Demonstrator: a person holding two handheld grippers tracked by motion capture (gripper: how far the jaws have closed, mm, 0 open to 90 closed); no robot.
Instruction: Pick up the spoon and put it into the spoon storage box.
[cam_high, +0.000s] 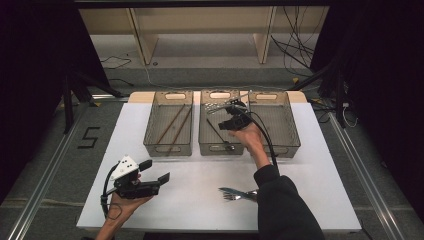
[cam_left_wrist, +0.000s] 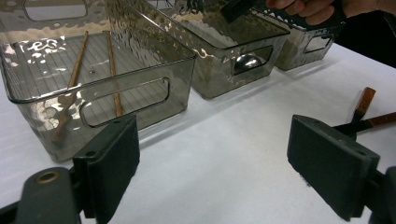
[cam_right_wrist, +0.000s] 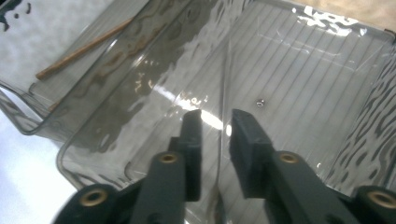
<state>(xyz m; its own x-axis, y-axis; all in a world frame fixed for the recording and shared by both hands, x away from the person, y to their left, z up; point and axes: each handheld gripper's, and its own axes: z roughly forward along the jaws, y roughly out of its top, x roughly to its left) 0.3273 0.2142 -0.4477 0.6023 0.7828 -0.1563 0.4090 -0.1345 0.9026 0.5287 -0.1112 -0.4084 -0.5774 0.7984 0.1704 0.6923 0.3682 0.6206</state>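
Three clear bins stand in a row at the far side of the white table. My right gripper (cam_high: 231, 111) (cam_right_wrist: 215, 140) hangs over the middle bin (cam_high: 220, 147) (cam_right_wrist: 65, 161), pointing down into it. Its jaws stand a narrow gap apart, and I see nothing pressed between the pads. A silver utensil (cam_high: 220, 107) lies at that bin's far end, just past the gripper's tip. A dark-handled spoon (cam_high: 218, 132) (cam_left_wrist: 247, 63) rests in the same bin. My left gripper (cam_high: 152, 171) (cam_left_wrist: 212, 172) rests at the table's near left, jaws wide open and empty.
The left bin (cam_high: 167, 149) (cam_left_wrist: 135, 100) holds two wooden chopsticks (cam_high: 172, 125) (cam_left_wrist: 74, 70). The right bin (cam_high: 290, 145) shows nothing inside. Forks (cam_high: 234, 194) lie on the table by the right sleeve, and brown handles (cam_left_wrist: 366, 100) show beside the left gripper's right jaw.
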